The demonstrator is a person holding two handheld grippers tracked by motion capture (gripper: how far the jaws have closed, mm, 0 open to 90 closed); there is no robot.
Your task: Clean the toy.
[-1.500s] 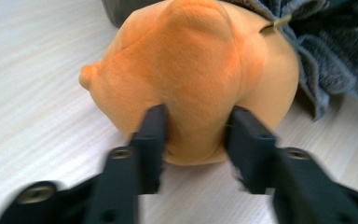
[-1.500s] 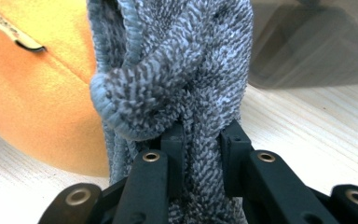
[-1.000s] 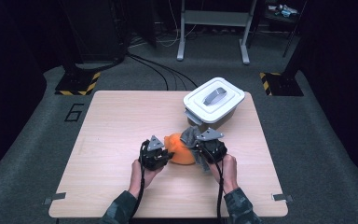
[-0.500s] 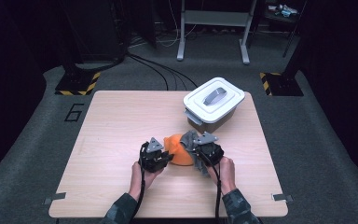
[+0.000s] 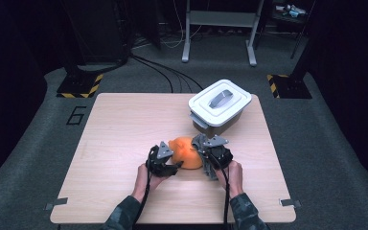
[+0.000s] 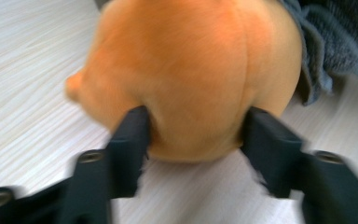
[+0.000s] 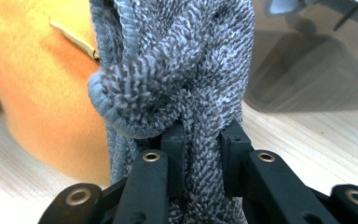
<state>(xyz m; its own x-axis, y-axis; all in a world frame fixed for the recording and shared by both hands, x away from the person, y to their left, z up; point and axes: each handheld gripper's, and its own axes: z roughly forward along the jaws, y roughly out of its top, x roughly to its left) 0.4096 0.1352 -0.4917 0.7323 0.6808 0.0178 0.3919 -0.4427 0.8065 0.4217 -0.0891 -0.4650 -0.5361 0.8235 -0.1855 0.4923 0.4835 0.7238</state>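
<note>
An orange plush toy point(image 5: 186, 149) lies on the wooden table point(image 5: 124, 124), with a grey knitted cloth point(image 5: 199, 142) draped against its right side. My left gripper point(image 5: 175, 166) sits at the toy's left. Its jaws have just been opening and now flank the toy's rounded end point(image 6: 191, 70), which bulges between them. In that view the grey cloth point(image 6: 335, 42) shows at the upper right. My right gripper point(image 5: 205, 152) is shut on a thick fold of the cloth point(image 7: 177, 60), with the orange toy point(image 7: 32, 84) just to its left.
A white lidded bin point(image 5: 219, 101) with a grey handle stands at the table's back right, close behind the cloth; its dark wall point(image 7: 317, 70) shows past my right jaws. Cables and stand legs lie on the floor beyond the table.
My left jaws have spread apart around the plush toy. My right gripper has sunk slightly toward the table with the cloth still in it.
</note>
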